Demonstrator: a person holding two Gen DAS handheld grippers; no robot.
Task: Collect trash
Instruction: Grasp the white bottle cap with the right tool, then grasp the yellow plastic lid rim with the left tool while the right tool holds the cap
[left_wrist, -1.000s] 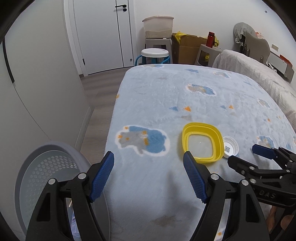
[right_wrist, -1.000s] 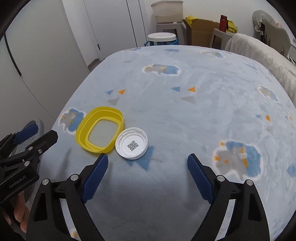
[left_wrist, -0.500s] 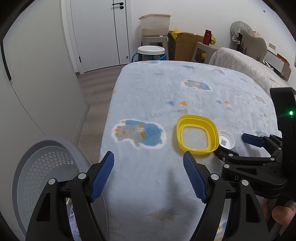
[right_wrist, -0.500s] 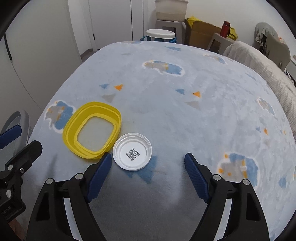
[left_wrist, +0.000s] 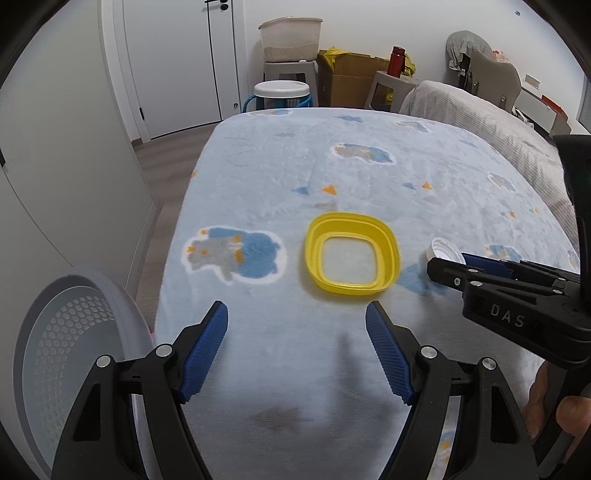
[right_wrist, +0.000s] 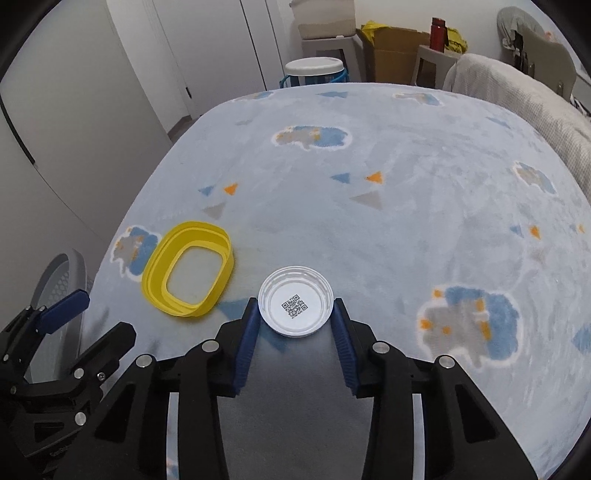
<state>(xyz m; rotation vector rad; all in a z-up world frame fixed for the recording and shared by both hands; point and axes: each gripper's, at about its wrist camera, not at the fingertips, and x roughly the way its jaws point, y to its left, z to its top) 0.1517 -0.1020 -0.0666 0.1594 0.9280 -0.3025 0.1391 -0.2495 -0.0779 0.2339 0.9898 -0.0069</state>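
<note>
While the right gripper (right_wrist: 295, 321) clamps the white lid (right_wrist: 295, 301), the left gripper (left_wrist: 297, 347) gapes empty, yellow ring (left_wrist: 351, 257) at its 12 o'clock.

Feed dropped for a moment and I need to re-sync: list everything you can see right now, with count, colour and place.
white lid: 1, white with QR code, between right gripper's pads
yellow lid frame: 1, yellow, on blanket left of white lid
bin: 1, grey perforated, on the floor at the bed's left edge
blanket: 1, light blue, covering bed
stool: 1, white top, beyond bed
cardboard box: 1, brown, by far wall
left gripper: open, empty
right gripper: closed on white lid
</note>
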